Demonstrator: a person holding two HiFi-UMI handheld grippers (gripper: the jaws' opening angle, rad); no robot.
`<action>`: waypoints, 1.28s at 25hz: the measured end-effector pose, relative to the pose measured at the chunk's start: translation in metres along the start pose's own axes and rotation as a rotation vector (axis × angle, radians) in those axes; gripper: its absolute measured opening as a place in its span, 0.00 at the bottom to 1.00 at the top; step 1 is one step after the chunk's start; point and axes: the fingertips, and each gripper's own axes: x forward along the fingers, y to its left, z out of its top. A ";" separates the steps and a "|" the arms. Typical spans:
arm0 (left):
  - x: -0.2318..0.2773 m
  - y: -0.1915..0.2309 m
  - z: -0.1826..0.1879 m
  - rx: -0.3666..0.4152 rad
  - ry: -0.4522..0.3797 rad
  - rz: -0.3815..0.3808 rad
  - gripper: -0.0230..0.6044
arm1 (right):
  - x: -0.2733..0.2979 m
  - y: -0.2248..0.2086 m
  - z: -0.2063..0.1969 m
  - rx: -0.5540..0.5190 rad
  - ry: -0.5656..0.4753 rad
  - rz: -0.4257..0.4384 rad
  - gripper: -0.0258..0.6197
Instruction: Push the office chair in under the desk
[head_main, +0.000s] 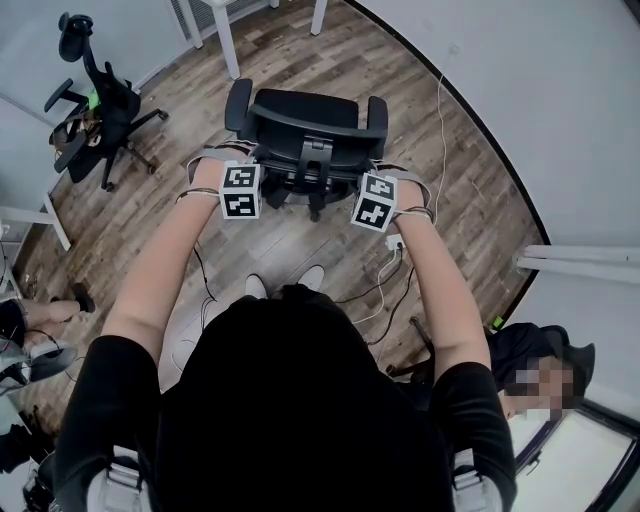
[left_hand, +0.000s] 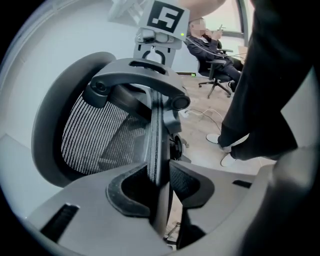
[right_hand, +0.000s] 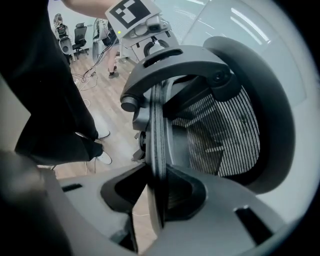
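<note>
With the left gripper (left_hand: 160, 175) and right gripper (right_hand: 157, 185) clamped on the black mesh office chair's (head_main: 310, 120) backrest, the next move looks like an even push toward the far white-legged desk (head_main: 228, 45).

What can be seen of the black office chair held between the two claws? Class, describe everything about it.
The office chair is black. It has a see-through mesh backrest in a dark rim, a curved plastic brace behind it, and two armrests. It stands upright on the wooden floor, with its back toward the person. The left claw and the right claw are each closed on a side edge of the backrest.
</note>
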 end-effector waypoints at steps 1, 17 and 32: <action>0.001 0.000 0.001 -0.001 0.001 0.003 0.22 | 0.000 -0.001 -0.001 0.004 -0.001 -0.003 0.20; 0.026 0.038 0.007 -0.039 0.049 0.046 0.22 | 0.017 -0.044 -0.021 0.024 -0.019 -0.048 0.21; 0.050 0.081 0.012 -0.099 0.077 0.075 0.23 | 0.034 -0.095 -0.039 -0.010 -0.035 -0.089 0.22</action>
